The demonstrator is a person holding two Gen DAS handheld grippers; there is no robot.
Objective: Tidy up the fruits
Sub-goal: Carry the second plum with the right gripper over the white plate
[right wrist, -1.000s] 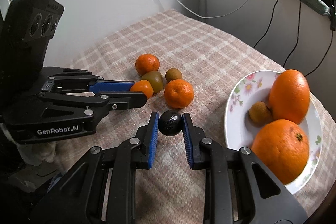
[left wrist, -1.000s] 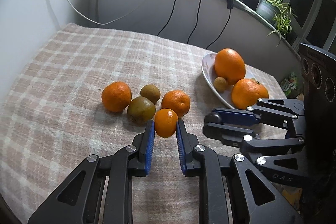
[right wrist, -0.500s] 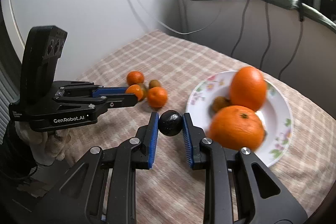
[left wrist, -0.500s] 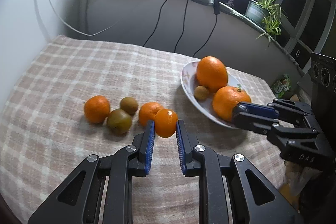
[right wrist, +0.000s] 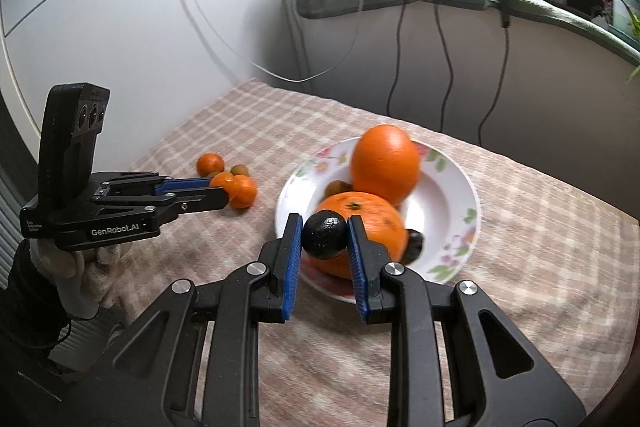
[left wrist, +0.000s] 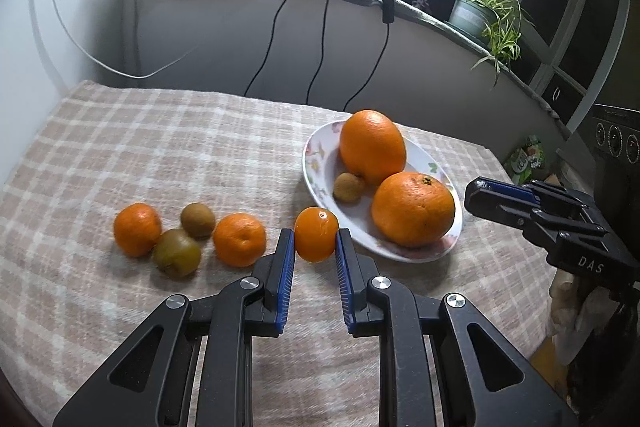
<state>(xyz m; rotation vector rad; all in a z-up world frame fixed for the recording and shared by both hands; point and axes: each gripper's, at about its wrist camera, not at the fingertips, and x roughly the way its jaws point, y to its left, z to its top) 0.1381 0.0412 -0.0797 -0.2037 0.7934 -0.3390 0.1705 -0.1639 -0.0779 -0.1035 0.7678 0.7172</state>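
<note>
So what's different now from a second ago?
Both grippers have carried their fruit toward the plate. The right gripper, shut on the dark fruit, went from the cloth to over the plate's near edge. The left gripper, shut on the small orange, left the fruit pile and is now beside the plate. Nothing was let go. The pile and the fruit on the plate stayed put.

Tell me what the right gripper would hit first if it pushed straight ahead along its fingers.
Probably the nearer orange in the plate: it sits right behind the dark fruit held by the right gripper. Depth is uncertain.
</note>
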